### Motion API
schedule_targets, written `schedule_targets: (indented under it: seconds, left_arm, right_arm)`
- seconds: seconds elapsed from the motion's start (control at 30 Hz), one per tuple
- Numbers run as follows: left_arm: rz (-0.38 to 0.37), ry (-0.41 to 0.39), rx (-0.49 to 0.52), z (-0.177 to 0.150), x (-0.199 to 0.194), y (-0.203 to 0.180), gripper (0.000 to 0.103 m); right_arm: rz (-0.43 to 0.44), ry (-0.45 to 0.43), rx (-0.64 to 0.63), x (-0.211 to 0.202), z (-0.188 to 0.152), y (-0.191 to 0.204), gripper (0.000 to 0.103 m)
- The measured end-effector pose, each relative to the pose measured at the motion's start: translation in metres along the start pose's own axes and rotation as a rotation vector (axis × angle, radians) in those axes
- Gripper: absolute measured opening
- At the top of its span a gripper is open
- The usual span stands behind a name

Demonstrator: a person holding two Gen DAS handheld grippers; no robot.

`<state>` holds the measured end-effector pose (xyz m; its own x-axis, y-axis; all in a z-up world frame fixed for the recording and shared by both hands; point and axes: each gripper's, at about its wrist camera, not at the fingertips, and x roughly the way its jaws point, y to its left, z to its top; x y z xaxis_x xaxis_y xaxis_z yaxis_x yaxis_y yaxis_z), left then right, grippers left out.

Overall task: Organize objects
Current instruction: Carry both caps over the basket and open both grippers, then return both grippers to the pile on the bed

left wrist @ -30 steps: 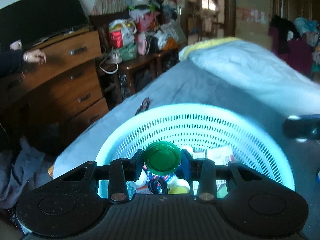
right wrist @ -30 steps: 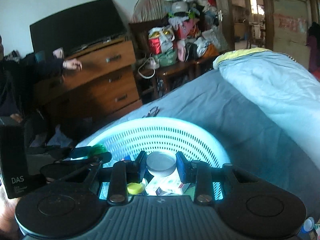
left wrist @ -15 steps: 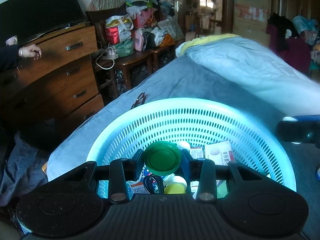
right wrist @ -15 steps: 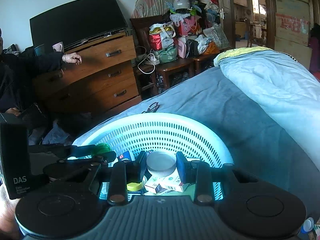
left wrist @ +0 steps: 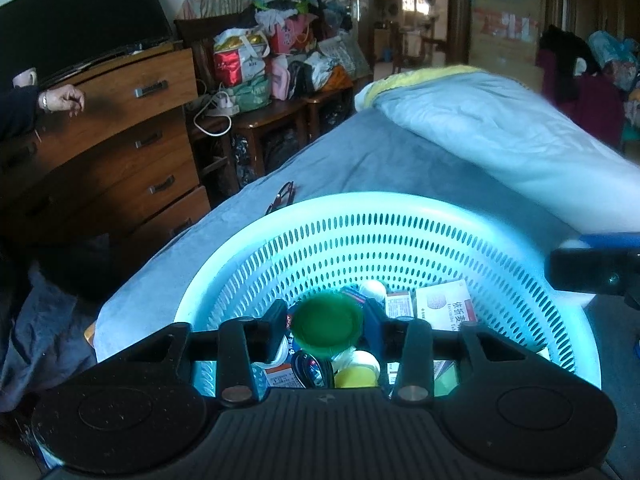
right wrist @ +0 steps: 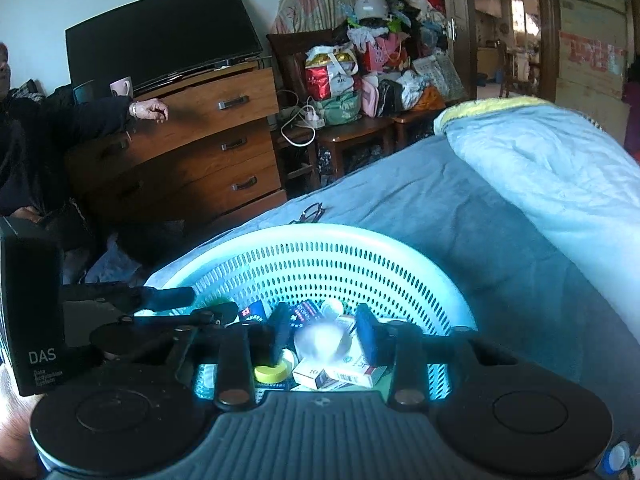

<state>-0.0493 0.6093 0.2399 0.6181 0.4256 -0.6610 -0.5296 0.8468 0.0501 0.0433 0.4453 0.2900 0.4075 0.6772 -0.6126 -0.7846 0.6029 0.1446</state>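
The bed (left wrist: 392, 160) filled most of both views, and I had the perforated basket (left wrist: 384, 240) resting on it, already stocked with small boxes and caps. Over the basket I held the left hand-held gripper (left wrist: 326, 326) closed on a green cap (left wrist: 326, 324), its fingers pressed against the cap's two sides. In the right wrist view, the right hand-held gripper (right wrist: 323, 334) stood with its fingers set apart, and a pale lid (right wrist: 320, 340) appeared blurred between them; I judged that lid to be dropping free, although the blur left contact uncertain.

The step in hand, as I judged it, was release into the basket. To do it well, I would have kept each gripper above the basket's middle, well inside the rim, and opened the fingers fully and squarely so that a round cap fell flat onto the pile instead of rolling up the sloped wall. I would have lowered the green cap closer to the contents before opening.

Legible writing was sparse. The black housing (right wrist: 32, 312) at the left of the right wrist view read "DAS". A white box (left wrist: 444, 306) in the basket carried Chinese characters too small for me to read.
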Motion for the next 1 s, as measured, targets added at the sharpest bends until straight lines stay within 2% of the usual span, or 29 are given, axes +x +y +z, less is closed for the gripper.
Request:
schedule_targets:
  seconds: [0.03,0.2,0.27,0.37,0.4,0.47,0.53,0.6,0.67,0.7,0.73,0.8,0.87,0.9,1.0]
  left_arm:
    - [0.007,-0.006,0.000,0.000,-0.001,0.000,0.063]
    - [0.020,-0.020,0.003,0.000,-0.004,-0.001,0.069]
    - [0.019,-0.029,-0.001,0.001,-0.008,-0.001,0.071]
    - [-0.018,-0.086,-0.006,0.001,-0.025,-0.007,0.071]
    - [-0.036,-0.116,-0.001,-0.001,-0.035,-0.012,0.072]
    - [-0.102,-0.178,0.025,-0.007,-0.057,-0.029,0.074]
    - [-0.186,-0.228,0.072,-0.018,-0.077,-0.054,0.077]
    - [-0.277,-0.264,0.124,-0.032,-0.095,-0.087,0.081]
    - [-0.374,-0.276,0.160,-0.049,-0.104,-0.119,0.084]
    - [-0.415,-0.269,0.175,-0.059,-0.106,-0.136,0.084]
    - [-0.453,-0.254,0.192,-0.068,-0.105,-0.151,0.084]
    - [-0.507,-0.206,0.229,-0.086,-0.096,-0.179,0.084]
    - [-0.521,-0.145,0.266,-0.104,-0.084,-0.202,0.083]
    - [-0.529,-0.120,0.279,-0.111,-0.079,-0.210,0.083]
    - [-0.526,-0.075,0.307,-0.124,-0.066,-0.226,0.083]
  right_arm:
    - [-0.006,-0.011,-0.006,-0.001,-0.001,0.001,0.056]
    - [-0.012,-0.049,0.003,-0.011,-0.004,-0.002,0.063]
    - [-0.017,-0.104,0.011,-0.025,-0.011,-0.006,0.064]
    - [-0.065,-0.267,0.034,-0.068,-0.047,-0.021,0.076]
    - [-0.097,-0.316,0.042,-0.085,-0.068,-0.029,0.082]
    - [-0.196,-0.370,0.051,-0.113,-0.116,-0.046,0.083]
    - [-0.307,-0.357,0.091,-0.136,-0.170,-0.072,0.082]
    - [-0.419,-0.307,0.157,-0.154,-0.224,-0.103,0.080]
    - [-0.496,-0.218,0.246,-0.165,-0.267,-0.138,0.071]
    - [-0.532,-0.190,0.287,-0.171,-0.286,-0.156,0.063]
    - [-0.573,-0.169,0.321,-0.177,-0.302,-0.174,0.063]
    - [-0.638,-0.124,0.363,-0.181,-0.326,-0.208,0.058]
    - [-0.654,-0.076,0.382,-0.177,-0.339,-0.238,0.054]
    - [-0.657,-0.064,0.369,-0.171,-0.342,-0.248,0.050]
    - [-0.656,-0.055,0.280,-0.154,-0.343,-0.261,0.049]
